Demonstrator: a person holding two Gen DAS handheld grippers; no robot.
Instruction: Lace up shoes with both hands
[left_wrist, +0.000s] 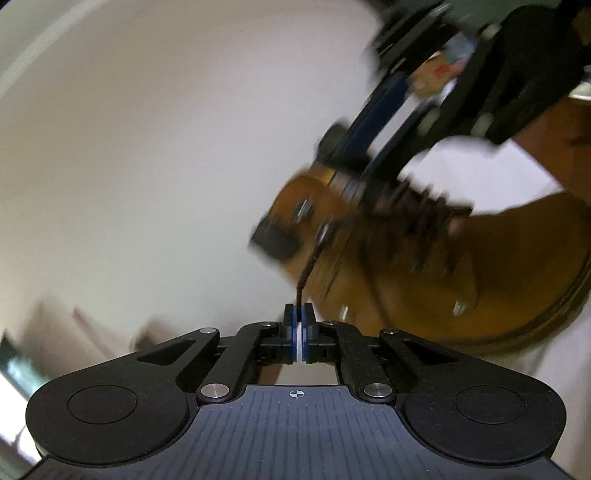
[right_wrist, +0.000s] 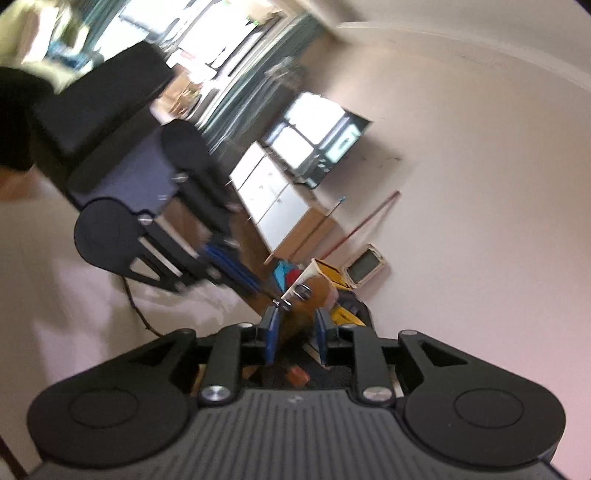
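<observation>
A tan boot (left_wrist: 461, 266) lies on the white tabletop (left_wrist: 147, 166).

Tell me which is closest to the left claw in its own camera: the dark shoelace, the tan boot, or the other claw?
1. The dark shoelace: pinched in the shut left claw, running up ahead.
2. The tan boot: just beyond, to the right.
3. The right claw: farthest, up over the boot's top.

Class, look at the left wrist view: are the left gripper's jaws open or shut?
Shut on the dark shoelace: the left gripper has its blue pads pressed together, with the lace running up from between them to the tan boot.
</observation>
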